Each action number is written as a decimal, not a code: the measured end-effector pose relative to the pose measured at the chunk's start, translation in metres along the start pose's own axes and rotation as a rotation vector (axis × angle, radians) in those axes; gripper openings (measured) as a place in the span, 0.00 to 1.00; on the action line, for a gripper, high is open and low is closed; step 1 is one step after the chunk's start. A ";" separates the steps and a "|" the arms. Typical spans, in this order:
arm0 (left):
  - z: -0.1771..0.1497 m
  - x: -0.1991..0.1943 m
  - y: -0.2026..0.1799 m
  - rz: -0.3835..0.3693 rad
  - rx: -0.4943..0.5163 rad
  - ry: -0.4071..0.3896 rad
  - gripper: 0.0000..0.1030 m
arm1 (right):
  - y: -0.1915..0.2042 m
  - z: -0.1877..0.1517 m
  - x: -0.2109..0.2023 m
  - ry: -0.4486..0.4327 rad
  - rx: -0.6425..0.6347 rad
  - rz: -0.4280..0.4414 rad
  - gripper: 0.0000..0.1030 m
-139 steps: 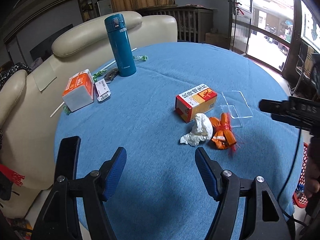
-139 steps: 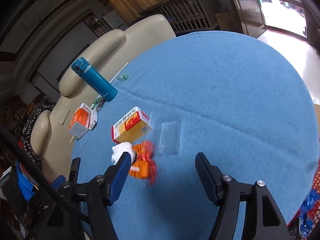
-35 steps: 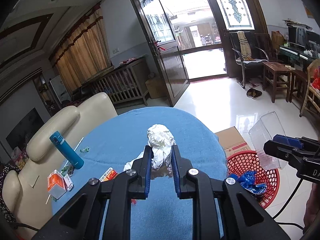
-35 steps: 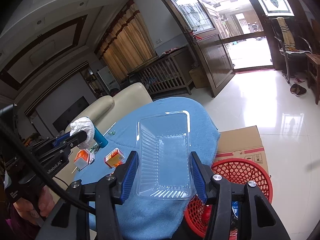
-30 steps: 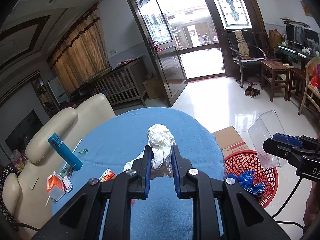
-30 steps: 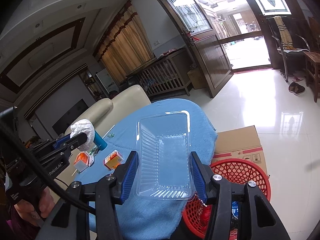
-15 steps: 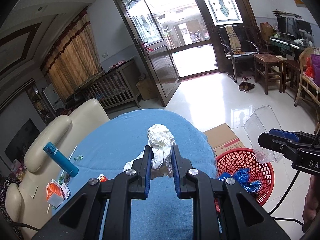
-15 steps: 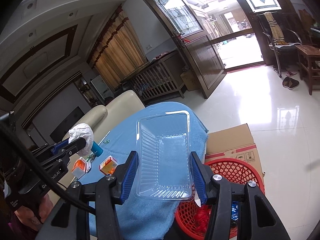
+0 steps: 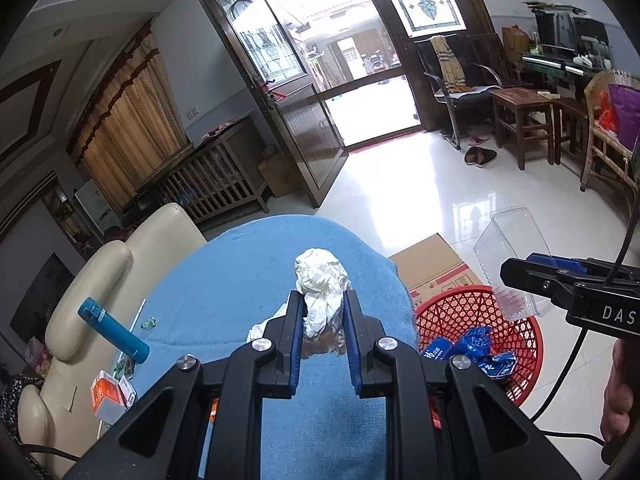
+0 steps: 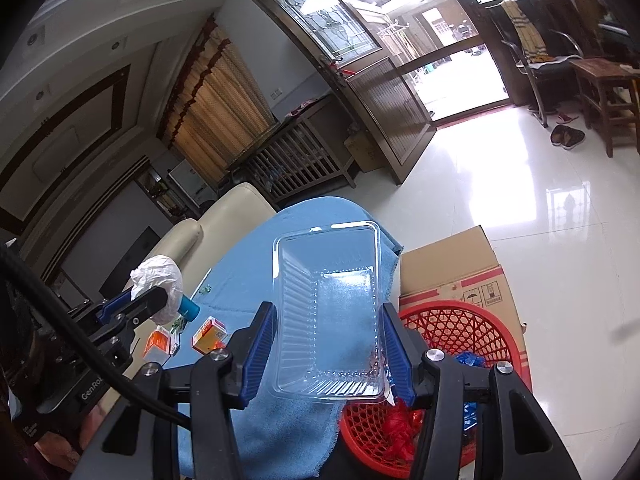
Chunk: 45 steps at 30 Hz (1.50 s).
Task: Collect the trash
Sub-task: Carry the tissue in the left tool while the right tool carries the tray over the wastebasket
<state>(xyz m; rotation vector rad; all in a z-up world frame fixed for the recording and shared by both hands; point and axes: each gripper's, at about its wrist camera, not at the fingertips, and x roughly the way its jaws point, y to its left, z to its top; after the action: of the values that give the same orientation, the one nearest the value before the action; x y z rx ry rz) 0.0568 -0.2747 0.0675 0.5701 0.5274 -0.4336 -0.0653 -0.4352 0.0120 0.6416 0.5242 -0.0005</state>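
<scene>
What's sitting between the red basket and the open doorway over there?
A closed cardboard box stands on the floor right behind the red basket; beyond it only bare shiny tiles reach the doorway. The right wrist view shows this best.

Basket (image 9: 520,344) right of table (image 9: 240,280), before box (image 9: 432,264).

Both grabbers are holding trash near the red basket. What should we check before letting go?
1. Left hand-held gripper shut on the crumpled tissue: ok.
2. Right hand-held gripper shut on the clear plastic tray: ok.
3. Red basket open on top, with room beside the blue wrappers: ok.
4. Tray over the basket: ok; the left view shows its lower end above the rim.
5. Tissue over the basket: not ok; it hangs above the blue tablecloth, left of the basket.
6. Cardboard box behind the basket clear of the drop: cannot tell.
</scene>
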 end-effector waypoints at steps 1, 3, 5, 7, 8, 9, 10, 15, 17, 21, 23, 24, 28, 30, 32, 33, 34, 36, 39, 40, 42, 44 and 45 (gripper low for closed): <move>0.000 0.001 -0.001 -0.003 0.002 0.003 0.20 | -0.001 0.000 0.000 0.000 0.004 -0.001 0.53; 0.001 0.001 -0.004 -0.010 0.005 0.006 0.20 | -0.003 0.000 -0.001 0.001 0.013 0.004 0.53; 0.002 0.001 -0.007 -0.010 0.014 0.002 0.20 | -0.004 0.001 -0.002 -0.004 0.011 0.001 0.54; 0.003 0.001 -0.009 -0.015 0.021 0.003 0.20 | -0.005 0.001 -0.004 -0.007 0.014 0.000 0.54; 0.004 0.002 -0.010 -0.017 0.024 0.004 0.20 | -0.007 0.002 -0.004 -0.006 0.020 0.002 0.54; 0.004 0.002 -0.011 -0.018 0.027 0.004 0.20 | -0.007 0.002 -0.004 -0.007 0.024 0.001 0.54; 0.005 0.002 -0.012 -0.018 0.030 0.003 0.20 | -0.007 0.002 -0.004 -0.007 0.026 -0.002 0.54; 0.005 0.002 -0.013 -0.024 0.037 0.006 0.21 | -0.013 0.002 -0.004 -0.005 0.047 -0.005 0.54; 0.005 0.002 -0.015 -0.026 0.042 0.007 0.21 | -0.015 0.003 -0.004 -0.005 0.059 -0.006 0.54; 0.006 0.003 -0.019 -0.034 0.051 0.009 0.21 | -0.020 0.004 -0.004 -0.004 0.075 -0.005 0.54; 0.007 0.004 -0.021 -0.041 0.055 0.012 0.21 | -0.021 0.003 -0.003 -0.004 0.079 -0.007 0.54; 0.007 0.005 -0.022 -0.046 0.057 0.014 0.21 | -0.022 0.003 -0.002 -0.002 0.082 -0.007 0.54; 0.008 0.008 -0.027 -0.057 0.067 0.022 0.21 | -0.028 0.002 -0.001 0.003 0.100 -0.011 0.54; 0.008 0.010 -0.030 -0.061 0.072 0.027 0.21 | -0.032 0.001 0.000 0.006 0.115 -0.010 0.54; 0.008 0.011 -0.032 -0.064 0.075 0.031 0.22 | -0.036 0.001 0.001 0.008 0.125 -0.011 0.54; 0.008 0.012 -0.034 -0.066 0.076 0.034 0.22 | -0.037 0.001 0.002 0.009 0.130 -0.010 0.54; 0.008 0.013 -0.035 -0.070 0.079 0.036 0.22 | -0.039 0.000 0.002 0.009 0.134 -0.011 0.55; 0.009 0.014 -0.037 -0.075 0.083 0.041 0.22 | -0.042 0.000 0.002 0.010 0.142 -0.010 0.55; 0.008 0.016 -0.042 -0.084 0.090 0.048 0.22 | -0.046 -0.001 0.003 0.013 0.152 -0.009 0.55; 0.008 0.017 -0.043 -0.088 0.092 0.050 0.22 | -0.048 -0.001 0.004 0.015 0.156 -0.008 0.55; 0.008 0.018 -0.044 -0.100 0.092 0.054 0.22 | -0.051 -0.002 0.006 0.019 0.166 -0.003 0.56; 0.009 0.020 -0.046 -0.122 0.086 0.059 0.22 | -0.053 -0.003 0.006 0.021 0.171 -0.006 0.56; 0.008 0.021 -0.046 -0.132 0.081 0.062 0.22 | -0.054 -0.003 0.007 0.024 0.175 -0.005 0.57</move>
<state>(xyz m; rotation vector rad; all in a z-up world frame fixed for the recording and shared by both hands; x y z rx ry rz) 0.0521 -0.3196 0.0435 0.6306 0.6116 -0.5662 -0.0692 -0.4760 -0.0240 0.8123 0.5531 -0.0440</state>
